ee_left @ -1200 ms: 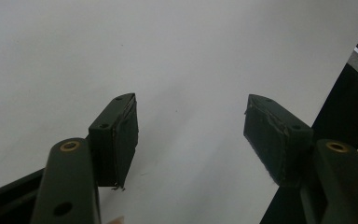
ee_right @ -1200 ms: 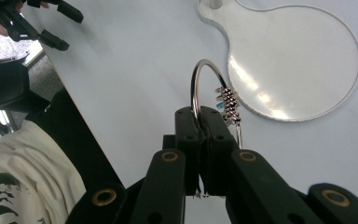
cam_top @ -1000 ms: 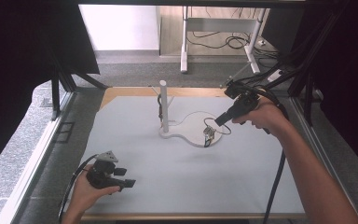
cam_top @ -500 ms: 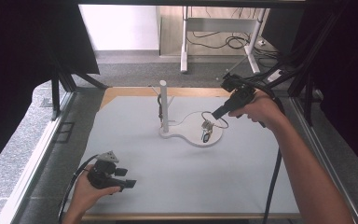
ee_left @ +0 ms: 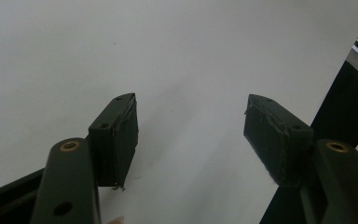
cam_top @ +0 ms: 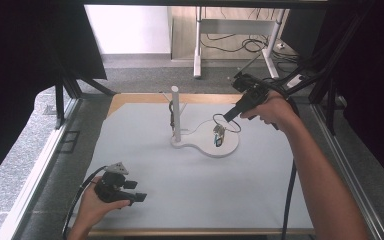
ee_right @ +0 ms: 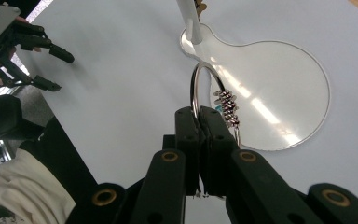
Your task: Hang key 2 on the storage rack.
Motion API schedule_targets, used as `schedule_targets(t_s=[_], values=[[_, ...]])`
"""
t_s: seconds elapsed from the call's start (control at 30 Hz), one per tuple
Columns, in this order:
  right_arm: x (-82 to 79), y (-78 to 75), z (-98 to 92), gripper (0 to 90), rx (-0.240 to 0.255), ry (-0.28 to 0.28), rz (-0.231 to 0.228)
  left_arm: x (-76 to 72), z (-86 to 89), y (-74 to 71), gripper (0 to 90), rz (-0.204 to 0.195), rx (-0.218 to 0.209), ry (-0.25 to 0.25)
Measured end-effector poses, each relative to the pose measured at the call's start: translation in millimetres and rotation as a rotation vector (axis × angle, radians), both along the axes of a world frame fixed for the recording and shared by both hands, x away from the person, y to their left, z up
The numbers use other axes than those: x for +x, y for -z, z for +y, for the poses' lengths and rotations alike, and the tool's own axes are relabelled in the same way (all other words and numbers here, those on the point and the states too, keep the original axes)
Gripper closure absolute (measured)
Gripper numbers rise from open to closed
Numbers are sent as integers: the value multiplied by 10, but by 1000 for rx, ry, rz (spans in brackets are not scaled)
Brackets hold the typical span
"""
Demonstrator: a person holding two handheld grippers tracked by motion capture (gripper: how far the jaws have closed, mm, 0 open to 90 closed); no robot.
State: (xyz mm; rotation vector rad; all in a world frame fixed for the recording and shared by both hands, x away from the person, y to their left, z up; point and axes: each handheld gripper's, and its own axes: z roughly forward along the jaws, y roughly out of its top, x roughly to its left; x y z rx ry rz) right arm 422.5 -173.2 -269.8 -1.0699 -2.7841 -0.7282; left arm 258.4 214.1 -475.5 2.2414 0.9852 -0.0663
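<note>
Metal key ring [ee_right: 204, 86] clamped edge-on between the shut jaws of the right gripper [ee_right: 198, 122], loop standing up past the fingertips. Bunch of small keys or charms [ee_right: 227, 106] hung from the ring, dangling just above the round end of the white stand base [ee_right: 279, 88]; contact with the base could not be judged. Seen from the high view, ring [cam_top: 226, 123] held to the right of the white post [cam_top: 176, 114], near it but apart, with the bunch [cam_top: 218, 135] hanging over the base [cam_top: 230, 147]. Something thin and dark noted hanging against the post [cam_top: 171, 111], too small to identify. Right gripper [cam_top: 228, 116] angled down toward the base from the far right side, gripped in the person's right hand [cam_top: 270, 107], black cable trailing back along the forearm.

Left gripper [cam_top: 141, 195] held low over the grey table mat [cam_top: 190, 190], well away from the post, toward the near left corner, in the person's left hand [cam_top: 92, 205]. Jaws standing wide apart in the left gripper view [ee_left: 191, 130], nothing between the pads [ee_left: 126, 135], bare mat [ee_left: 168, 56] beneath. Left gripper also noted in the right gripper view [ee_right: 51, 67], off to the far side of the post [ee_right: 189, 21].
</note>
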Motion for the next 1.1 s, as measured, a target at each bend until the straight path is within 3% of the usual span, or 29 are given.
schedule_targets(t_s=[0.8, 1.1], values=[[176, 96, 169, 877, -41, 2, 31, 2, -5, 15, 355, 5, -3, -3], [256, 67, 268, 876, -94, -12, 40, 12, -10, 26, 356, 10, 0, 6]])
